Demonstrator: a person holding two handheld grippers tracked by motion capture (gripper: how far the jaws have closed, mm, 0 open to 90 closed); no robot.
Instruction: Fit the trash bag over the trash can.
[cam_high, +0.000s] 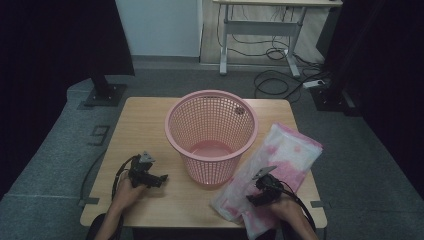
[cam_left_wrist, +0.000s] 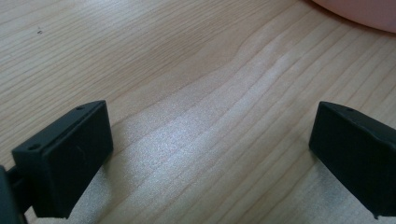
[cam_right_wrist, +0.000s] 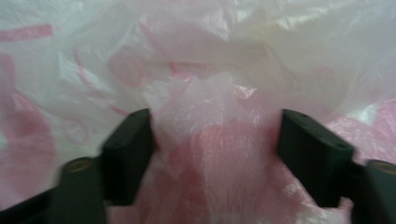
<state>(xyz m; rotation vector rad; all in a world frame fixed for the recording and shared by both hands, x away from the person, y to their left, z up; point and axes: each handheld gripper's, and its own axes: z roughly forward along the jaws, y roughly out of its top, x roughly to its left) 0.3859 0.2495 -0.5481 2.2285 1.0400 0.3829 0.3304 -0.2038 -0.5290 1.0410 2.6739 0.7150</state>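
A pink mesh basket (cam_high: 212, 136) stands upright in the middle of the wooden table (cam_high: 145, 125). A thin white and pink plastic bag (cam_high: 280, 165) lies flat to its right, reaching the table's front edge. My right gripper (cam_high: 258, 198) rests on the bag's near part, jaws open, with a raised fold of the bag (cam_right_wrist: 215, 116) between the fingers (cam_right_wrist: 128, 149). My left gripper (cam_high: 159, 179) sits low over bare wood left of the basket, open and empty. Its fingers (cam_left_wrist: 70, 154) stand wide apart above the wood, with the basket's foot (cam_left_wrist: 359, 9) at the top right.
Grey carpet surrounds the table. A black stand base (cam_high: 102, 92) sits behind the left corner, another base (cam_high: 327, 97) behind the right. A white desk frame (cam_high: 260, 30) and loose cables (cam_high: 280, 75) lie on the floor farther back.
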